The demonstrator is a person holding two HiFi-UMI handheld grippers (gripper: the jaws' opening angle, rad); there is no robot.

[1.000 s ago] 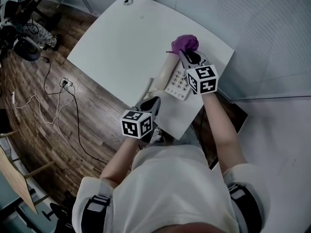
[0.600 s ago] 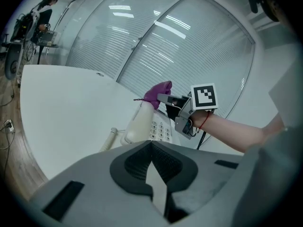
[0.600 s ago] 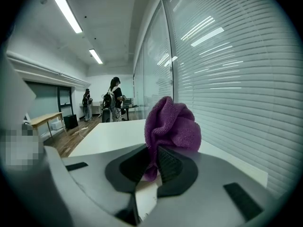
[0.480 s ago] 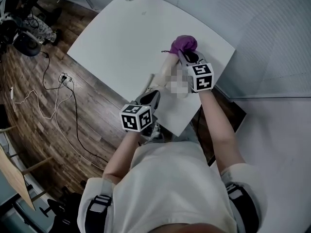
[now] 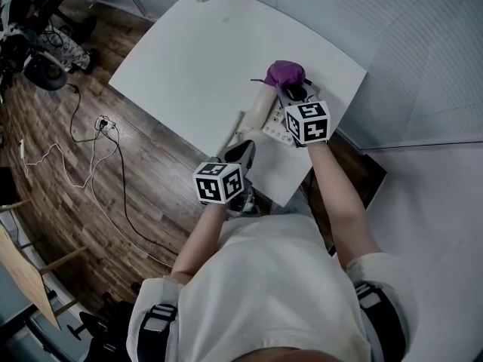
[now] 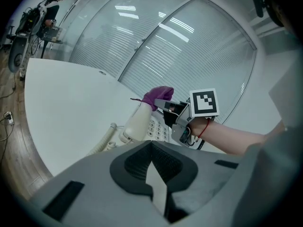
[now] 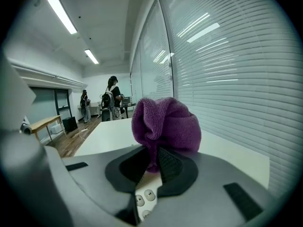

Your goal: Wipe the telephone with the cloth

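Note:
A cream telephone (image 5: 266, 122) lies near the white table's (image 5: 181, 59) right edge, its handset (image 5: 259, 105) on the cradle beside the keypad (image 6: 159, 129). My right gripper (image 5: 291, 90) is shut on a bunched purple cloth (image 5: 285, 72) and hangs over the phone's far end. In the right gripper view the cloth (image 7: 165, 124) bulges above the jaws, with keypad buttons (image 7: 144, 197) just below. My left gripper (image 5: 243, 151) is shut and holds nothing, near the table's front edge just short of the phone. The left gripper view shows the handset (image 6: 138, 123) and the coiled cord (image 6: 102, 144) ahead.
Loose cables (image 5: 98, 149) trail over the wooden floor left of the table, and equipment (image 5: 38, 47) stands at the far left. A glass wall with blinds (image 7: 222, 70) runs close behind the phone. Two people (image 7: 112, 97) stand far off across the room.
My right gripper has come down a little with the purple cloth toward the telephone's far end. The left gripper has hardly moved.

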